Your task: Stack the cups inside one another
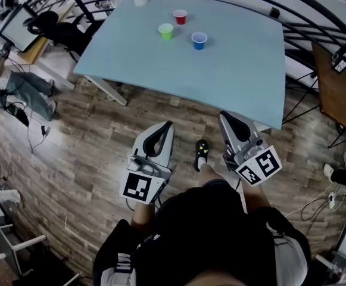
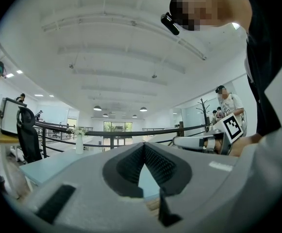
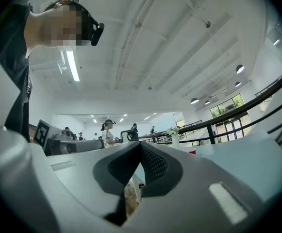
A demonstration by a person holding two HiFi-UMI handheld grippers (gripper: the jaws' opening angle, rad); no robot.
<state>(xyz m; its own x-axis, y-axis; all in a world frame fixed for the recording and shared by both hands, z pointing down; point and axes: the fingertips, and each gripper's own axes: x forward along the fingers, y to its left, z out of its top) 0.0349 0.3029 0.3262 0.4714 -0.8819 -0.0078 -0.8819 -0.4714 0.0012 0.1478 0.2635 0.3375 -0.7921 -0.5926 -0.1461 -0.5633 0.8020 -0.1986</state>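
The left gripper (image 1: 167, 126) has its jaws pressed together at the tips with nothing between them, and the right gripper (image 1: 226, 116) is likewise closed and empty (each gripper's own view shows the ribbed pads meeting at a point). Both are held out side by side in front of the person, above the wooden floor (image 1: 89, 136) and just short of the near edge of the light blue table (image 1: 232, 76). The three cups stand upright and separate on the far part of that table, well apart from both grippers: the green cup (image 1: 165, 31) at left, the red cup (image 1: 180, 16) behind it, the blue cup (image 1: 199, 40) at right.
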